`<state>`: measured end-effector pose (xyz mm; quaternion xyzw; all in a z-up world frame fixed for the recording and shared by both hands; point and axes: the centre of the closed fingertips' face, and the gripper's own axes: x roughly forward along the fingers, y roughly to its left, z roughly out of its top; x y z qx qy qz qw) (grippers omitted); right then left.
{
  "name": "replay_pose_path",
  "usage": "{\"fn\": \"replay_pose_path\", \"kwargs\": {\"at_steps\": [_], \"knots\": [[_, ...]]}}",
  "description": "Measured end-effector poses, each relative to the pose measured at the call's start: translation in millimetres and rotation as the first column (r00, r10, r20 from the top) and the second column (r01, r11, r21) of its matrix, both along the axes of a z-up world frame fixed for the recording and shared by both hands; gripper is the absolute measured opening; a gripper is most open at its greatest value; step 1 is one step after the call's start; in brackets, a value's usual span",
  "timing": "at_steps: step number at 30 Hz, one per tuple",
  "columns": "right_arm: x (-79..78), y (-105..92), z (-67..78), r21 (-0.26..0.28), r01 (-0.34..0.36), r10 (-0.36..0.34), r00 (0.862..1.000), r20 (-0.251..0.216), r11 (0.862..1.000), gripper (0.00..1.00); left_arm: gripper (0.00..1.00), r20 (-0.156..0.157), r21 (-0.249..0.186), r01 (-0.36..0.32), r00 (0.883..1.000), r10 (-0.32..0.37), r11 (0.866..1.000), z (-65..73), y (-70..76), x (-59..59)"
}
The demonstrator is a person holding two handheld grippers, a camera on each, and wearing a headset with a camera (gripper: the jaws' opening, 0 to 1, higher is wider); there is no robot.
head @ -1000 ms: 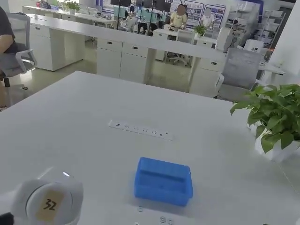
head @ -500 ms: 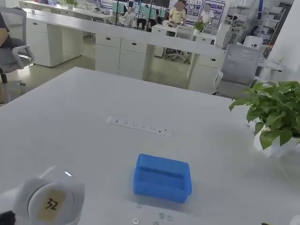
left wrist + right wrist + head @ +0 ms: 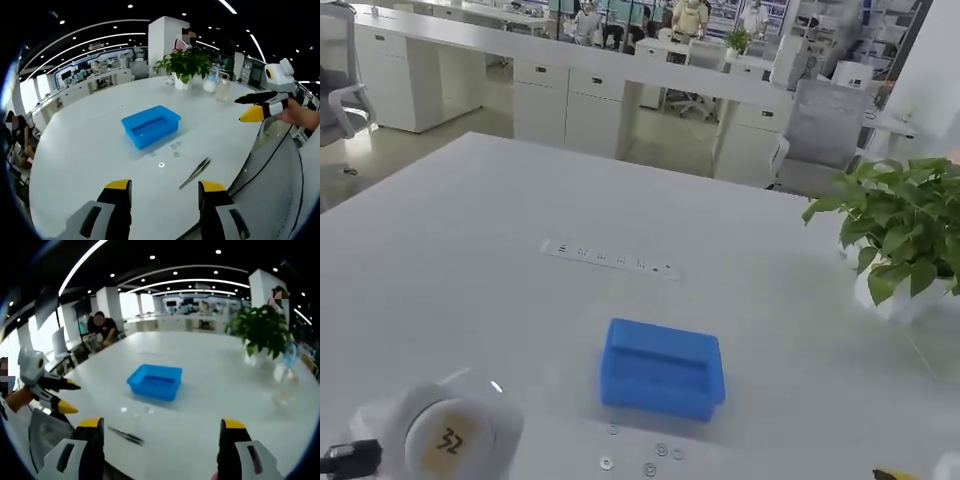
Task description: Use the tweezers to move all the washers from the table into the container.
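- container [image 3: 662, 368]: blue plastic, smooth, slight sheen
- washers [image 3: 661, 451]: metal, shiny
- tweezers [image 3: 195, 173]: thin dark metal
- table [image 3: 470, 290]: white smooth top, faintly glossy, reflects light

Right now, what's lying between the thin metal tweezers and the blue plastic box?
A few small round metal washers on the white table, seen in the left gripper view.

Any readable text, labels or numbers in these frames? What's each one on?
"32": on a tan sticker on the round white housing of the left hand-held gripper, seen in the head view.
Wall posters in the far background: too blurred to read.
Power strip markings: too small to read.
Blue container: no text visible.
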<state>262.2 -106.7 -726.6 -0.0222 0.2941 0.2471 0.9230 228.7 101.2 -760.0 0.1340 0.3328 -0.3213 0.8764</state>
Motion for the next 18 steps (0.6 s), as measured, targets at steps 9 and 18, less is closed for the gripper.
{"fn": "replay_pose_path", "kwargs": {"at_steps": [9,18], "knots": [[4.1,-2.0,-2.1,-0.016,0.0,0.0,1.0,-0.014,1.0,0.95,0.21,-0.06,0.053,0.19,0.98,-0.187,0.98,-23.4,-17.9,1.4],[4.2,1.2,-8.2,-0.019,-0.006,0.005,0.999,-0.039,1.0,0.95,0.11,-0.119,0.081,0.332,0.94,-0.321,0.94,-50.2,-34.8,2.7]]}}
